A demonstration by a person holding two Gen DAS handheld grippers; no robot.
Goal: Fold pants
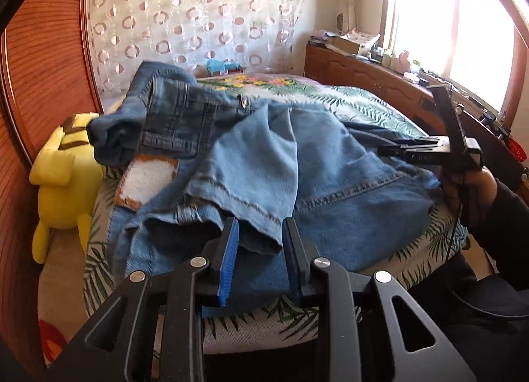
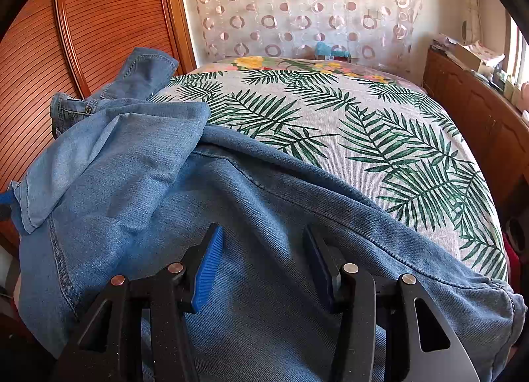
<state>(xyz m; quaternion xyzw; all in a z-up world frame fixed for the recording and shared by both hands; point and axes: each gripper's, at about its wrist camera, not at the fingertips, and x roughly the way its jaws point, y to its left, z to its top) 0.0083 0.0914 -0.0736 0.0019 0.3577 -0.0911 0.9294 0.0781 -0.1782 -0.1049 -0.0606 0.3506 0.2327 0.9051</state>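
Blue denim pants lie crumpled across the near end of a bed with a palm-leaf cover. The waistband with its button sits at the far left, and a hemmed leg end hangs toward me. My left gripper is open, its blue pads on either side of that leg hem without closing on it. My right gripper is open just above a flat stretch of the pants. It also shows in the left wrist view at the right, held by a hand.
A yellow plush toy leans by the bed's left side against a wooden slatted wardrobe. A wooden cabinet with clutter runs under the window at the right. The far bed cover is bare of clothes.
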